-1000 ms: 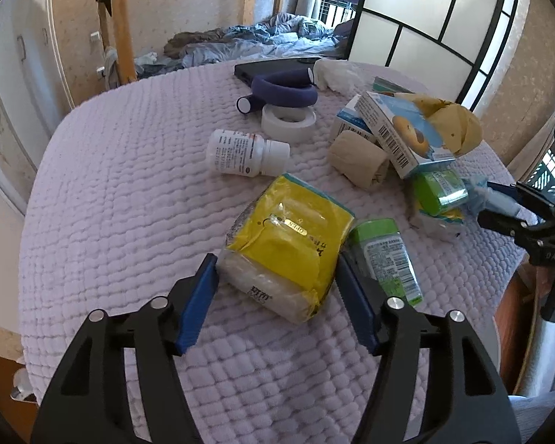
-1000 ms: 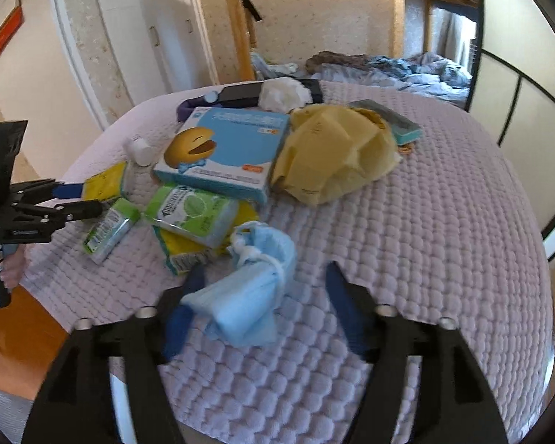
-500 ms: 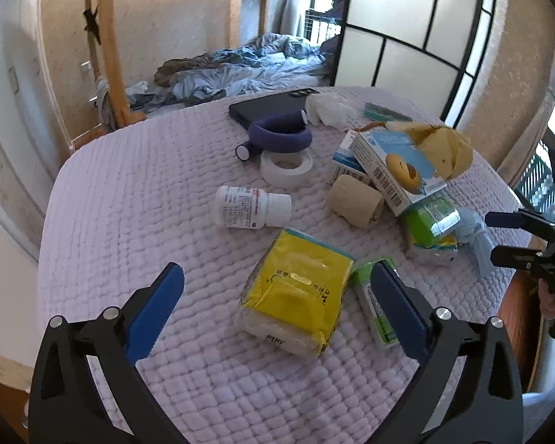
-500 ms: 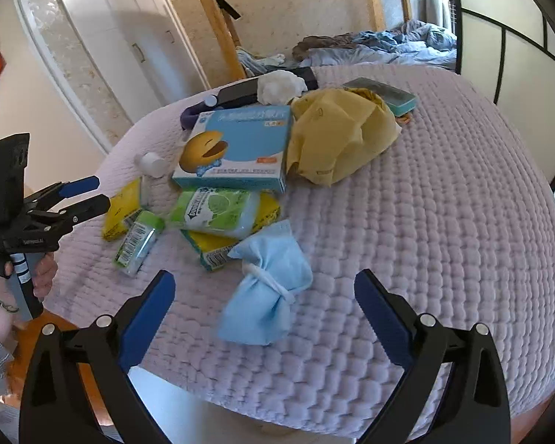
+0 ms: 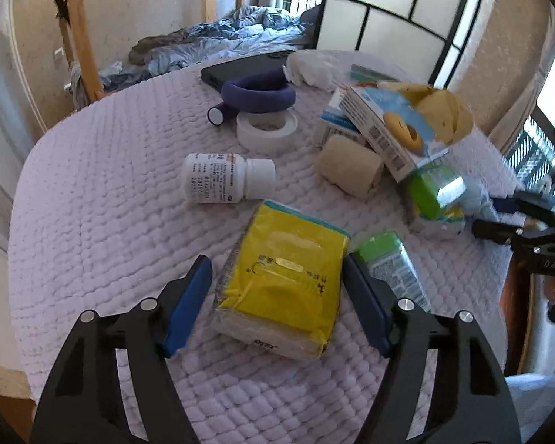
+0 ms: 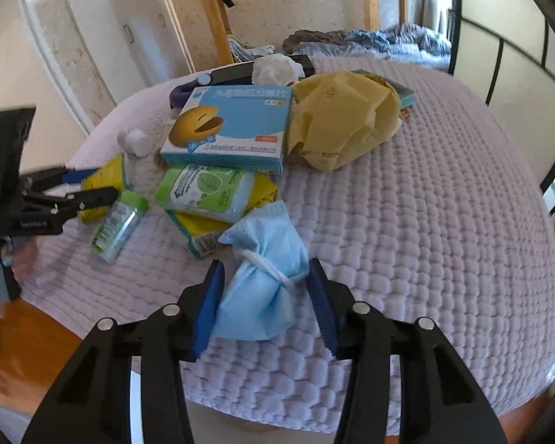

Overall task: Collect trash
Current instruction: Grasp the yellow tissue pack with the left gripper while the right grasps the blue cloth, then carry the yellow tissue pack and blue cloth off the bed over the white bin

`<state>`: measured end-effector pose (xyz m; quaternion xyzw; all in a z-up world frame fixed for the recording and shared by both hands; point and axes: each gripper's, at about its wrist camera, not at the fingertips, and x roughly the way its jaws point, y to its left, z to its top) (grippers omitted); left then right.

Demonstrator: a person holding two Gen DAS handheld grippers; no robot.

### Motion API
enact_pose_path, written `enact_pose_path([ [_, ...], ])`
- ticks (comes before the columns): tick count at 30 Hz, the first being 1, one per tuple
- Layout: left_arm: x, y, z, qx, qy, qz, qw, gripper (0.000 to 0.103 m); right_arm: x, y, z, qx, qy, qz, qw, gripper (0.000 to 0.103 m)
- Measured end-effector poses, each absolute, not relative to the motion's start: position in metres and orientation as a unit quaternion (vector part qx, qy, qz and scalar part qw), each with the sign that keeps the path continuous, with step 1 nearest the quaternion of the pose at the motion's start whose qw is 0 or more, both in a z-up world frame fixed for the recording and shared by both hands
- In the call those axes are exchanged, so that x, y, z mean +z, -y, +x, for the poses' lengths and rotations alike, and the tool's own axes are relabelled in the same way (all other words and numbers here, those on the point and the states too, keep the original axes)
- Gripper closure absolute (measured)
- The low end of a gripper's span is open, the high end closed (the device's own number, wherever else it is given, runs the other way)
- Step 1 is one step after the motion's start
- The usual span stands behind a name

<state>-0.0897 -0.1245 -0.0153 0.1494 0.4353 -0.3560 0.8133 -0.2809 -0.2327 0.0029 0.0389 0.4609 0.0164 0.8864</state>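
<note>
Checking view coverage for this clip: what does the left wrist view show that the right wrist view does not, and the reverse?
Left only: the tape roll and beige roll.
Right only: the teal case behind the crumpled yellow bag, hardly seen from the left.
Both: the blue lozenge box, the yellow tissue pack between the left gripper's fingers, and the blue mask between the right gripper's.

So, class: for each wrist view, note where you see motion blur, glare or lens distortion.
Left wrist view: the right gripper at the right edge is smeared, glare whitens the green wipes pack, the screen frame bows. Right wrist view: the left gripper and the hand holding it blur, the blue mask stays sharp.
</note>
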Motion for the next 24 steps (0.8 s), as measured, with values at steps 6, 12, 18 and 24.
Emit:
enact_pose_path([
  [6,-0.014,0.125,-0.097,-0.347,-0.423,0.166,0.82,0.042,0.005,0.224,-0.284,0.013,-0.447,0.024,0.894,0.066],
  [12,-0.006,0.112,-0.102,-0.323,-0.421,0.133,0.837,0.044,0.018,0.233,-0.288,0.011,-0.429,0.039,0.902,0.068],
  [18,-0.003,0.105,-0.11,-0.306,-0.428,0.107,0.844,0.044,0.022,0.241,-0.289,0.013,-0.428,0.046,0.903,0.068],
  [24,0.001,0.098,-0.119,-0.285,-0.436,0.081,0.85,0.044,0.028,0.24,-0.296,0.017,-0.426,0.048,0.903,0.068],
])
